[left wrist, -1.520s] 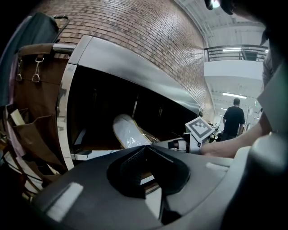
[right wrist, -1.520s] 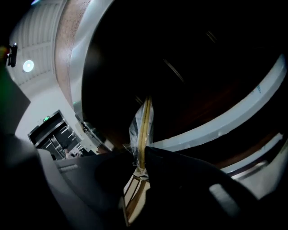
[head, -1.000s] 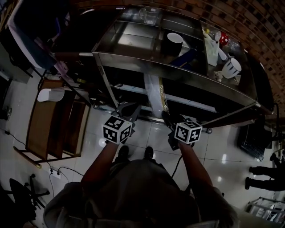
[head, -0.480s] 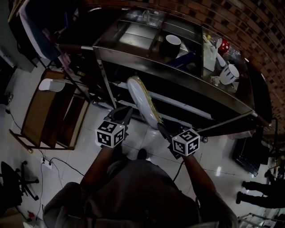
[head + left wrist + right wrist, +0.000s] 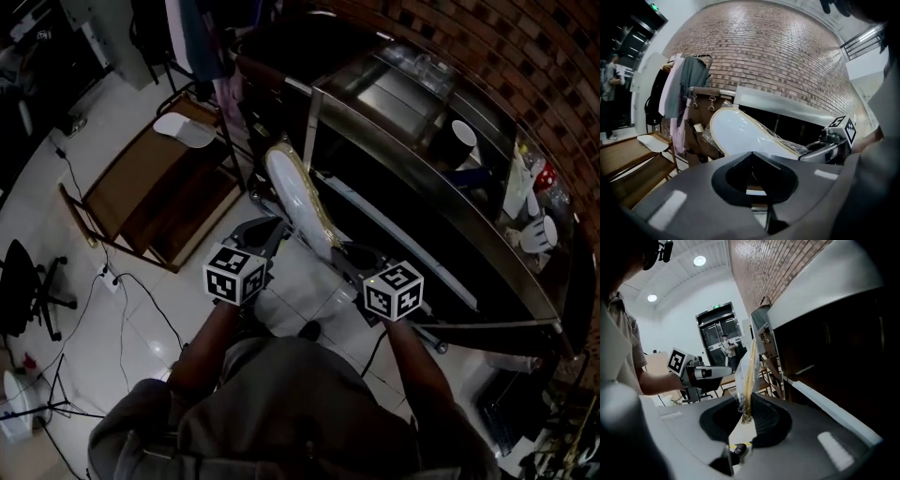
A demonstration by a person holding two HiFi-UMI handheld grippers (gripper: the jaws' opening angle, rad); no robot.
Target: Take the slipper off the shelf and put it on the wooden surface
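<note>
A white slipper [image 5: 292,199] in clear plastic wrap, with a yellow-trimmed edge, hangs out in front of the metal shelf [image 5: 403,127]. My right gripper [image 5: 349,255] is shut on its near end; in the right gripper view the slipper's edge [image 5: 749,376] is pinched between the jaws of the right gripper [image 5: 744,414]. My left gripper [image 5: 265,231] is beside it to the left, shut and holding nothing, and in the left gripper view the slipper [image 5: 740,133] floats ahead. The wooden surface [image 5: 131,183] is a low slatted rack on the floor at the left.
Another white slipper [image 5: 185,129] lies on the rack's far end. Mugs [image 5: 464,136] stand on the shelf top. Clothes [image 5: 682,89] hang on a rack behind. An office chair [image 5: 23,286] and floor cables [image 5: 127,291] are at the left. A person [image 5: 609,79] stands far off.
The slipper has come out from the shelf and swung left toward the wooden rack in my right gripper. Both grippers and the head view have turned left.
</note>
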